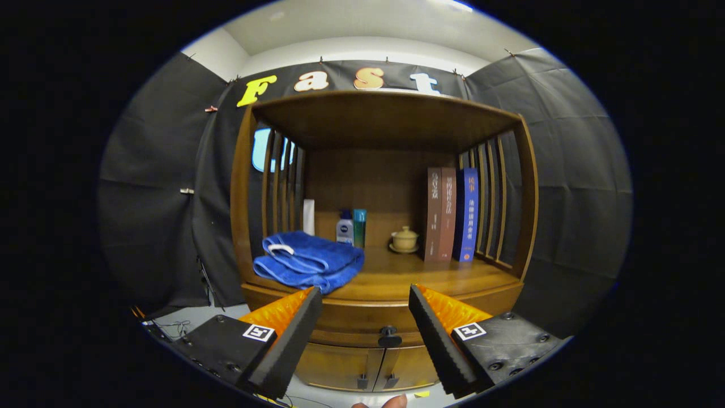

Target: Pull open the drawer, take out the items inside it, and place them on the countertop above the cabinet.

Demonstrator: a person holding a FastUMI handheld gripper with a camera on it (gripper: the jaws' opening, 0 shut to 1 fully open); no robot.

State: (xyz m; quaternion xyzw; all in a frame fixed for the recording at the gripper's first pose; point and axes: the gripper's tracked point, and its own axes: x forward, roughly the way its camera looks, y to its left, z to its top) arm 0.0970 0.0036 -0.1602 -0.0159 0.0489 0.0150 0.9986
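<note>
Gripper view: the gripper [365, 300] hangs in front of a wooden cabinet [243, 226], its jaws spread wide with nothing between them. Framed in the gap below the fingertips sits the dark knob [388, 336] of the drawer [362, 320], which is closed flush under the surface [430, 277]. The knob lies just ahead of the jaws and a little lower than their tips. Under the drawer are 2 cabinet doors [362, 368] with small pulls, also closed.

On the surface, beyond the left finger, a folded blue towel [308, 260] lies near the front edge. Behind it stand 2 small bottles [351, 228], a lidded ceramic cup [404, 239] on a saucer, and 3 upright books [451, 214] toward the right. Bare wood shows at front right.

The knob looks small, hard and rounded, so it may slip; the jaws would best close squarely on its neck and pull straight out. The drawer is solid wood and will likely slide stiffly with some weight. What lies inside is hidden, so its handling cannot be judged.
</note>
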